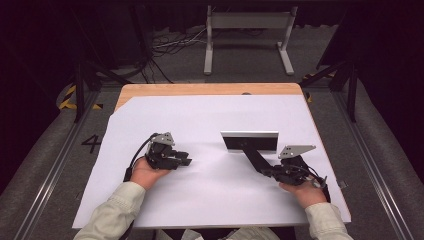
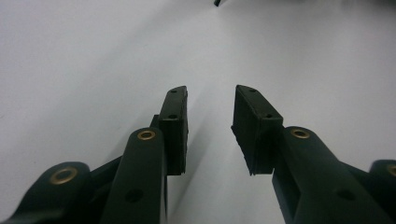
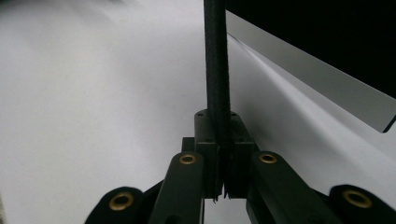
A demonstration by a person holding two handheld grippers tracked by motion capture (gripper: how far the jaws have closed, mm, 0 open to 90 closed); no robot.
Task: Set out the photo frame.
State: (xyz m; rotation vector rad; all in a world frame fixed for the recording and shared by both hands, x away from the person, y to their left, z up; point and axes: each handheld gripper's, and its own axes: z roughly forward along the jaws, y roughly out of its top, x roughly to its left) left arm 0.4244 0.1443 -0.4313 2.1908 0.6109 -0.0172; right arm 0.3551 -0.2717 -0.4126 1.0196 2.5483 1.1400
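Sleeves in pale cloth enter the high view from the bottom edge, one arm to each side. On the left, the left claw (image 1: 186, 161) rests low on the white sheet (image 1: 210, 120) that covers the tabletop (image 1: 200, 89), pointing toward the middle; in the left gripper view its jaws stand apart with nothing between them, released, and only bare white sheet lies ahead of its pads (image 2: 173, 121). Around it the sheet is open on every side: well clear of the left edge, clear toward the far wooden strip of tabletop, and clear across to the middle.

Toward the centre right stands a picture frame (image 1: 250, 141), seen from behind, its pale top edge running level and its dark back facing the person. A black easel strut (image 1: 255, 157) slants from the frame's back down and toward the near right. The right claw (image 1: 269, 172) is clenched on that strut's lower end; the right gripper view shows the strut (image 3: 216, 70) rising straight up out of the closed jaws, with the frame's pale edge (image 3: 308, 70) running off to the right.

Right of the frame the sheet narrows toward the tabletop's right edge, and the right hand (image 1: 306, 192) sits near the near right corner. Beyond the tabletop, a white metal stand (image 1: 247, 30) and loose cables (image 1: 170, 45) lie on the floor, well apart from the work.
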